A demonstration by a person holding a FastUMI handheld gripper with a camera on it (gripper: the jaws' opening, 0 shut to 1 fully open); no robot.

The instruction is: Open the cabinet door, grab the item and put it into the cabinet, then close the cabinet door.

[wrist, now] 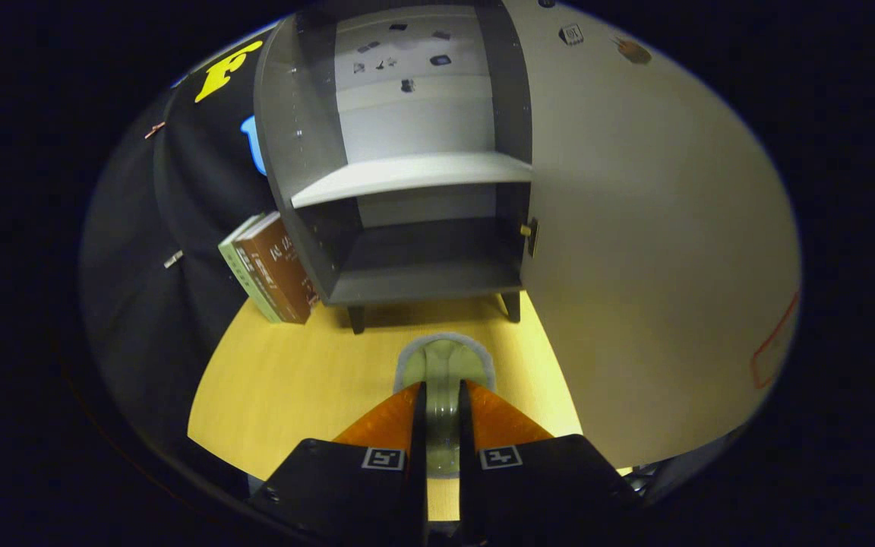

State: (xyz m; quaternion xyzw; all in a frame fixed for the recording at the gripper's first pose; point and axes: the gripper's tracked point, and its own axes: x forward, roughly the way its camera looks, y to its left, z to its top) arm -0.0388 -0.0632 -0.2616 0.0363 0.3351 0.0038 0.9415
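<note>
Gripper view looks forward and slightly down along the hand-held gripper [442,395], which is held level above the wooden worktop [293,380] and aimed straight at the open cabinet [407,190]. Its two fingers are drawn close together and press from either side on a clear glass item [443,361] — a rounded, transparent piece with a pale rim, whose front end sticks out just ahead of the fingertips. What kind of glassware it is cannot be told for sure.

Beyond the fingers stands the small dark grey cabinet on short legs, near the far side of the worktop. Its door [635,228] is swung wide open to the right, the pale inner face turned toward the camera, with a small brass-coloured catch [526,230] at its near edge. Inside, one light shelf [407,176] divides the cabinet — the lower compartment and the shelf both hold nothing that can be made out.

Leaning against the cabinet's left side are upright books [270,270], one brown, one green.
</note>
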